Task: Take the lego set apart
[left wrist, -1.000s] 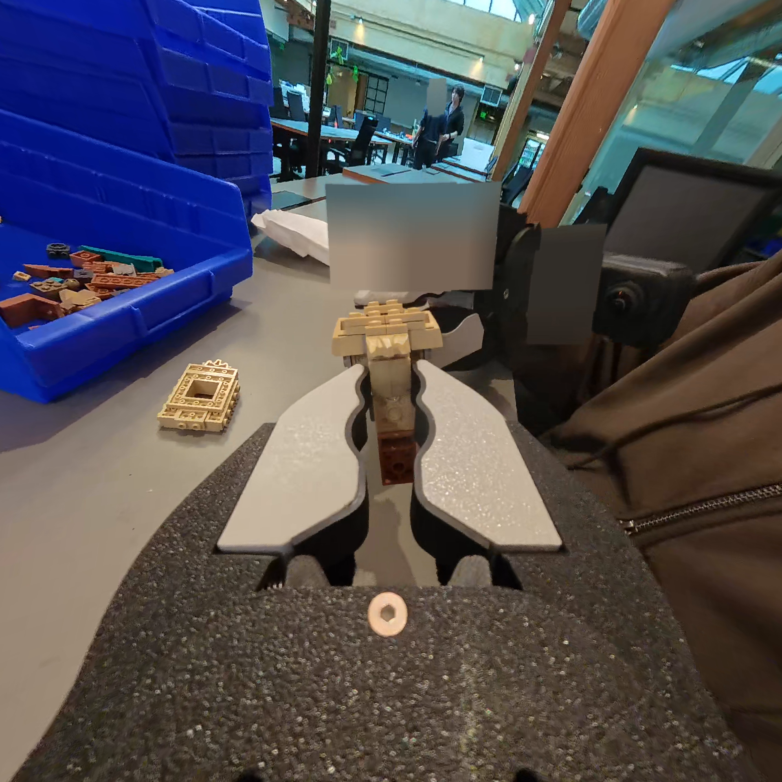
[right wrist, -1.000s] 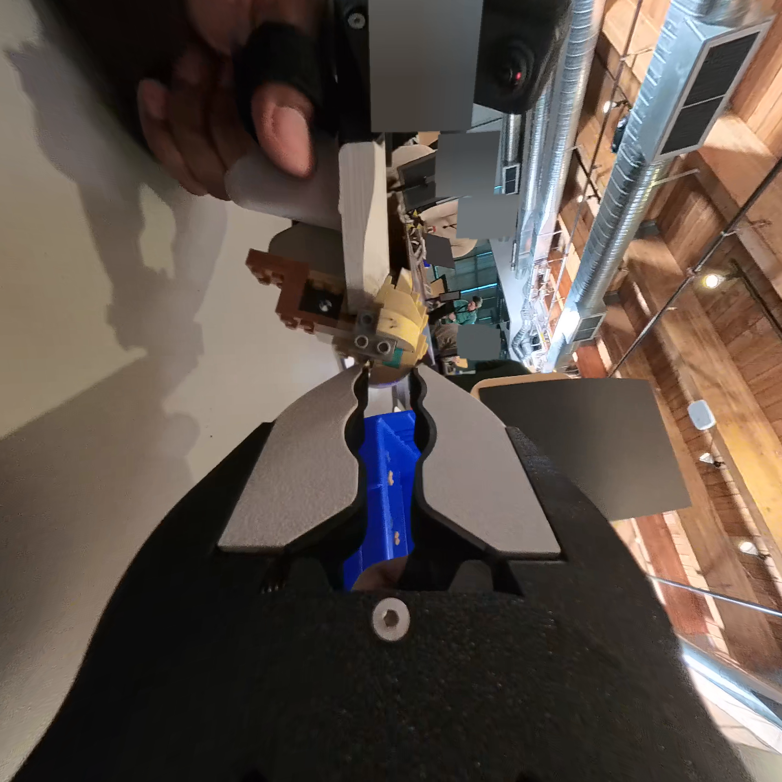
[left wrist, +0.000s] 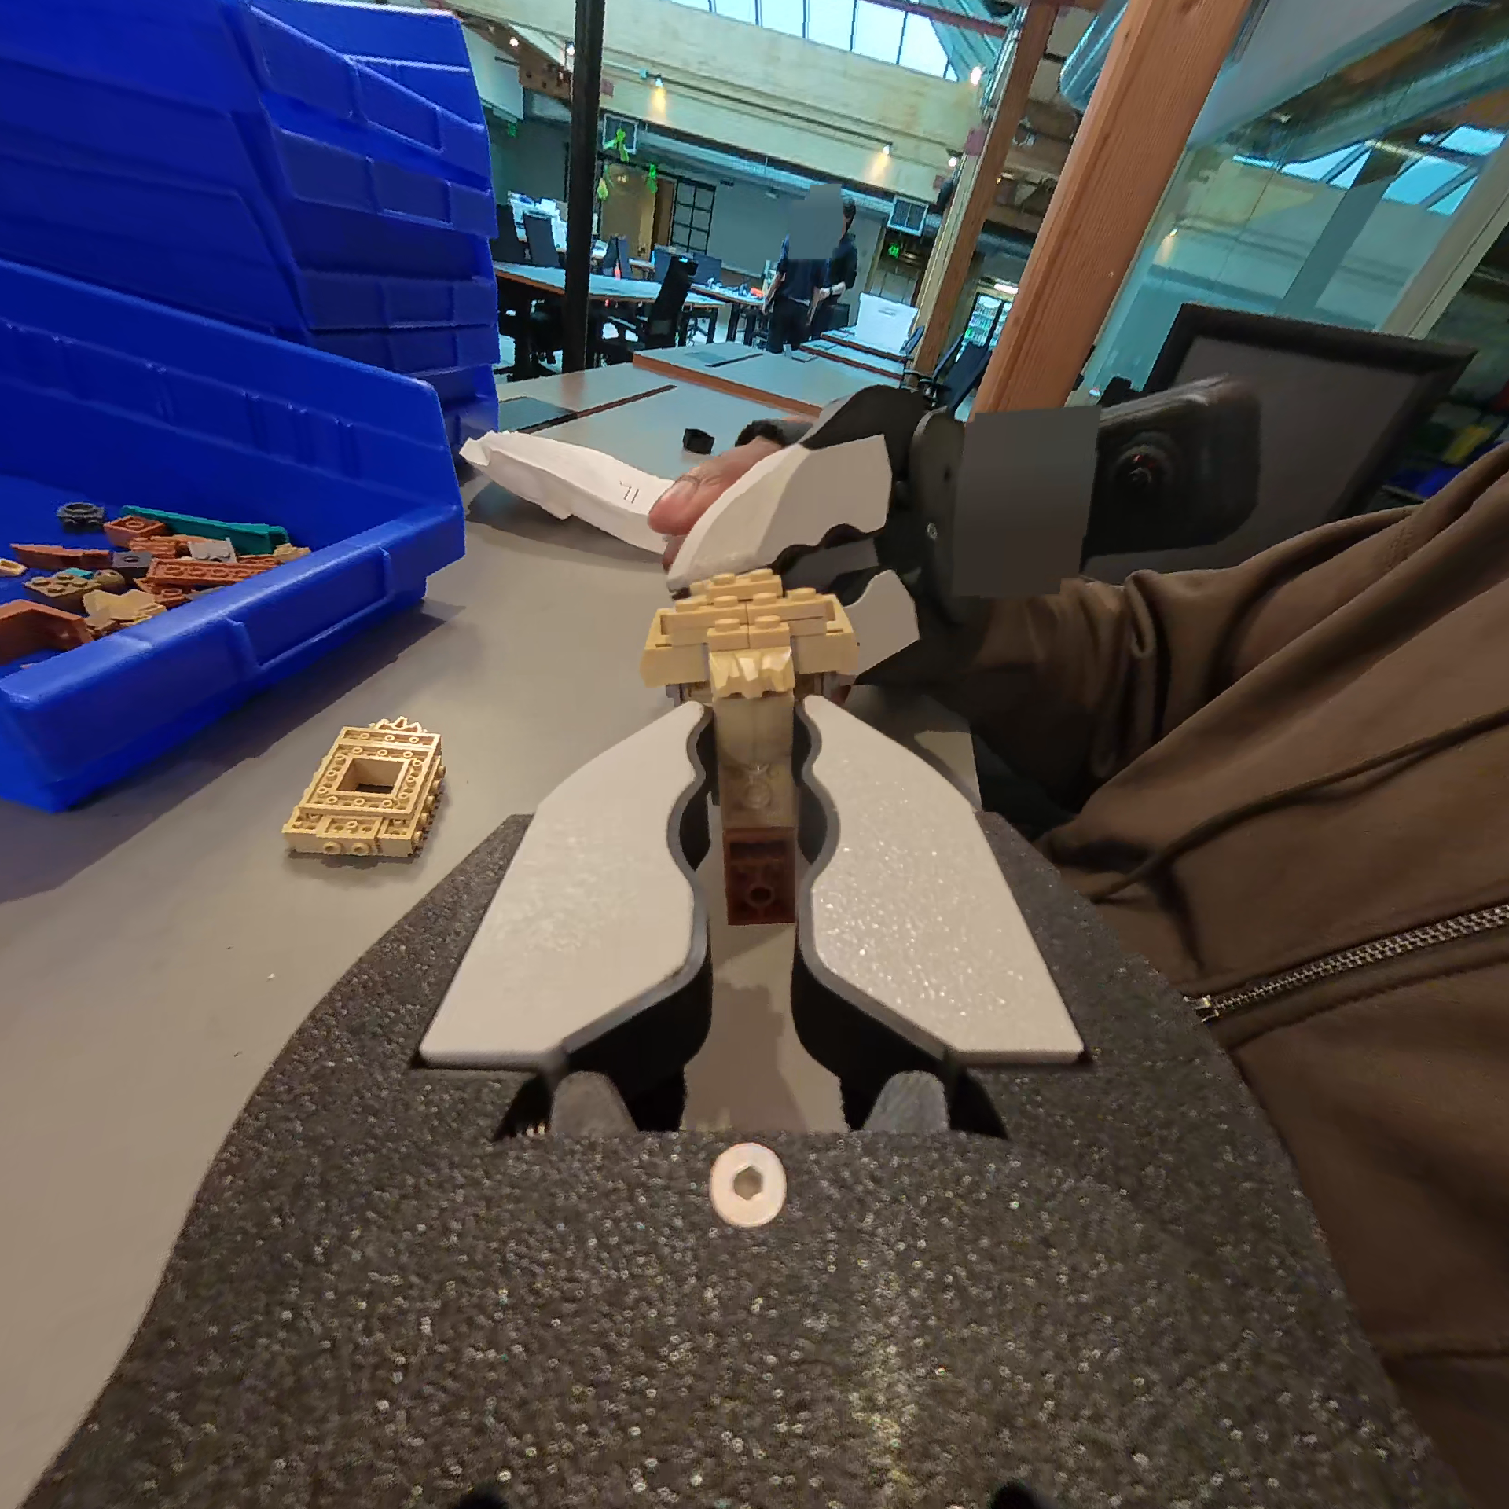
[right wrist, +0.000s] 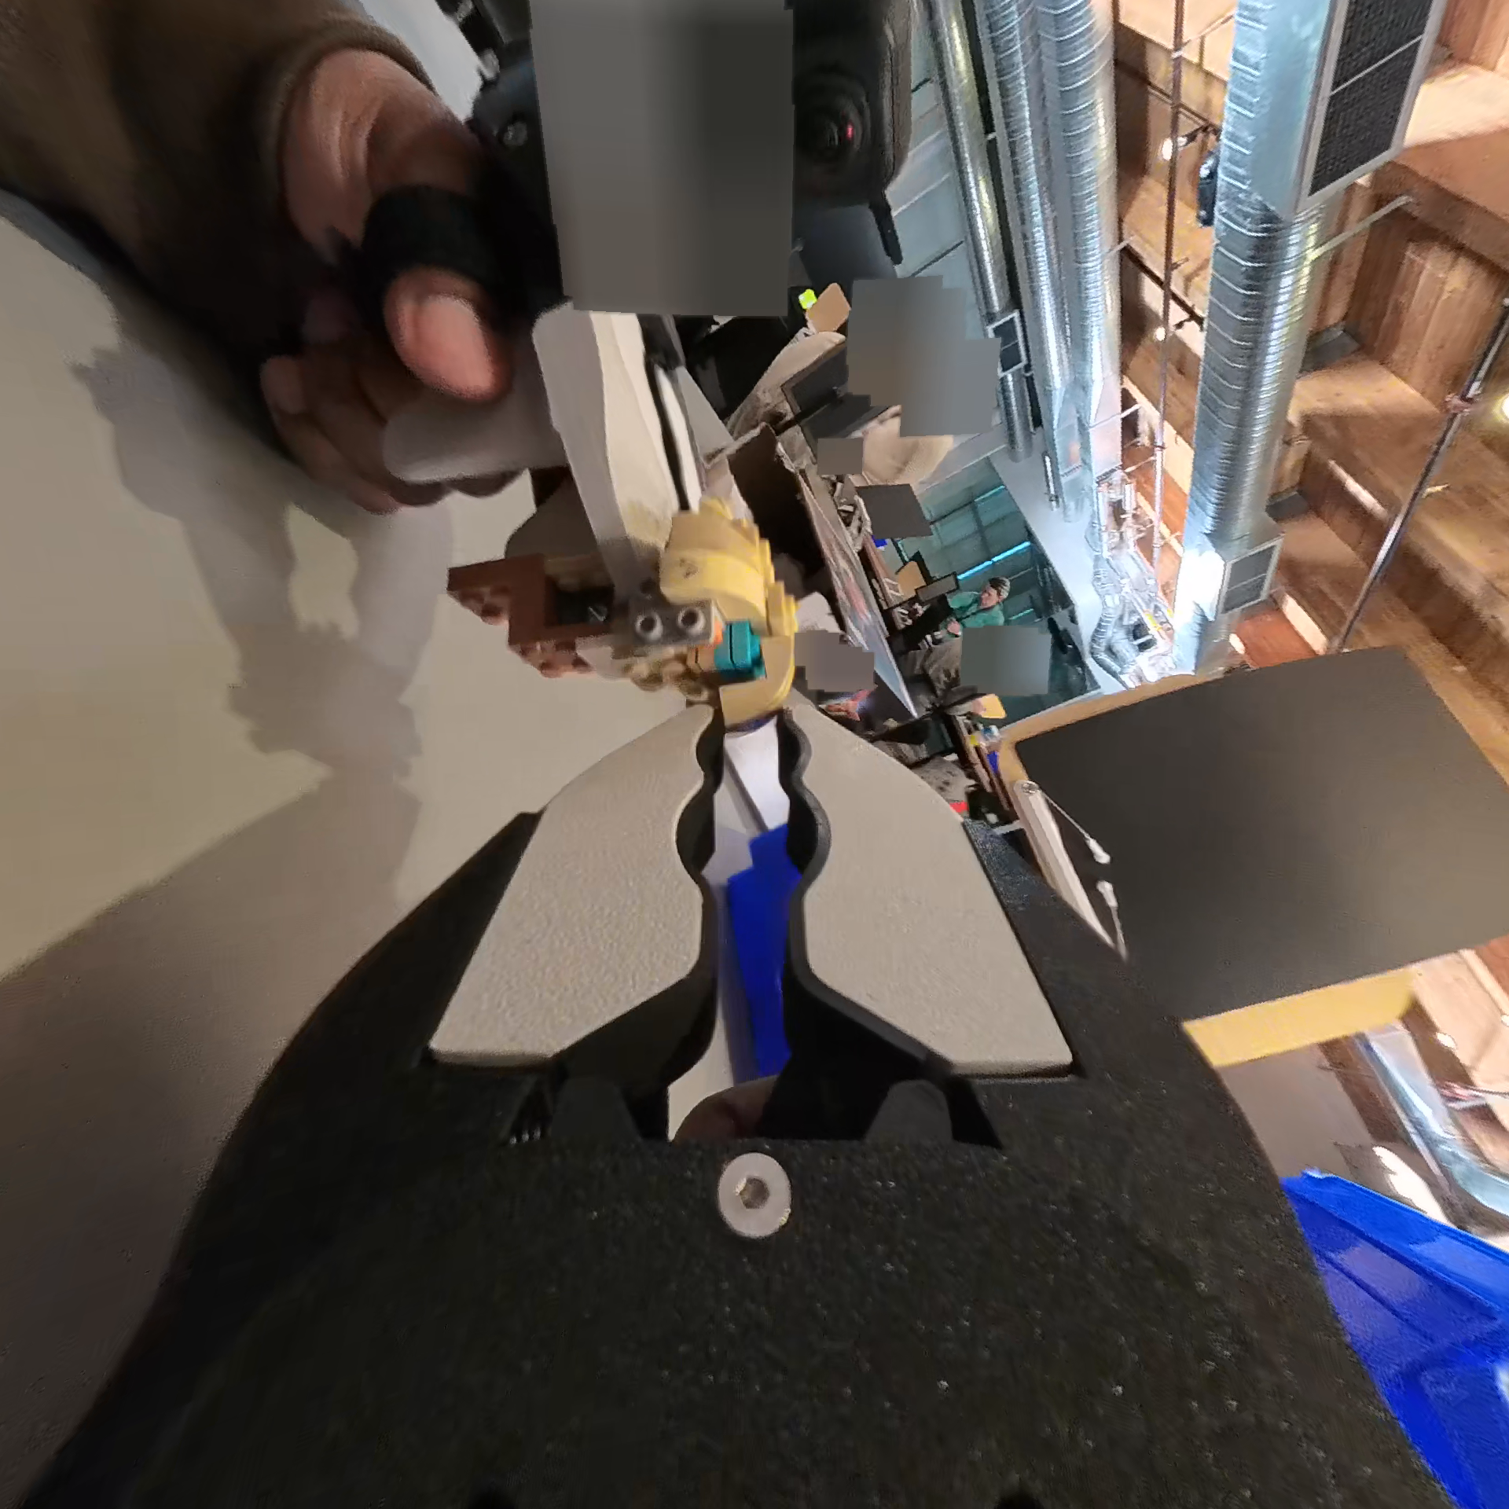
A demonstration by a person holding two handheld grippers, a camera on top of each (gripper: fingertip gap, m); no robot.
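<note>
Grey table (left wrist: 163, 1021): left gripper (left wrist: 755, 718) clamped on tan brick model (left wrist: 751, 645); right gripper (right wrist: 755, 718) pinching model's far tan edge; blue bin (left wrist: 245, 588) leftward.

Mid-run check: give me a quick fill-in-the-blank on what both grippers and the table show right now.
1. The left gripper is shut on the ____-coloured column of the brick model.
2. The loose square tan brick frame lies on the grey ____.
3. The bin holding loose bricks is ____.
4. The right gripper is at the model's ____-coloured top.

Missing words: tan; table; blue; tan
</note>
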